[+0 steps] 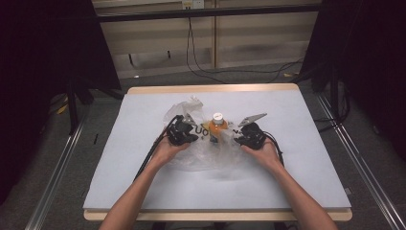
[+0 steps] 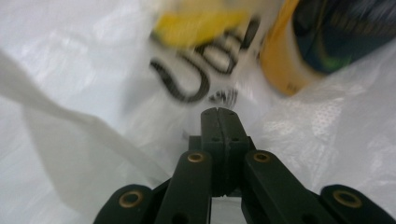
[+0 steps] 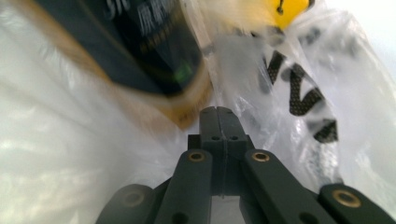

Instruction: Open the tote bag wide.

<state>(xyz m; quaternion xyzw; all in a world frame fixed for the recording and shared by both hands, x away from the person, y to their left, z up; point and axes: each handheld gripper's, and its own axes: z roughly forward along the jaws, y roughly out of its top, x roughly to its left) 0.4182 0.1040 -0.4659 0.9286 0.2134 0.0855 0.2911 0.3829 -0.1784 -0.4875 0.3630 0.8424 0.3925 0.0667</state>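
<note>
**Mid-table: both grippers pinched on the bag, bottle upright between them**

At the middle of the grey table cover (image 1: 143,182), the orange bottle (image 1: 217,125) stands upright, long axis vertical, white cap (image 1: 218,116) up toward the high camera. It sits in or against the crumpled clear plastic bag (image 1: 201,160); can't tell which. In your gripper views the bottle looks tilted, dark label (image 2: 341,32) blurred, but those cameras turn with your hands.

Your left gripper (image 1: 190,135) is just left of the bottle, jaws pointing right toward it. Your right gripper (image 1: 238,138) is just right of it, jaws pointing left. Forearms come up from the bottom edge and converge on the bag; each hand (image 1: 165,149) wraps its gripper from behind, knuckles up.

Left gripper view: jaws pressed together, bag film with black lettering (image 2: 196,74) at the tips. Right gripper view: same, jaws clamped together against bag film (image 3: 299,93). Whether film is actually caught between them, can't tell.
</note>
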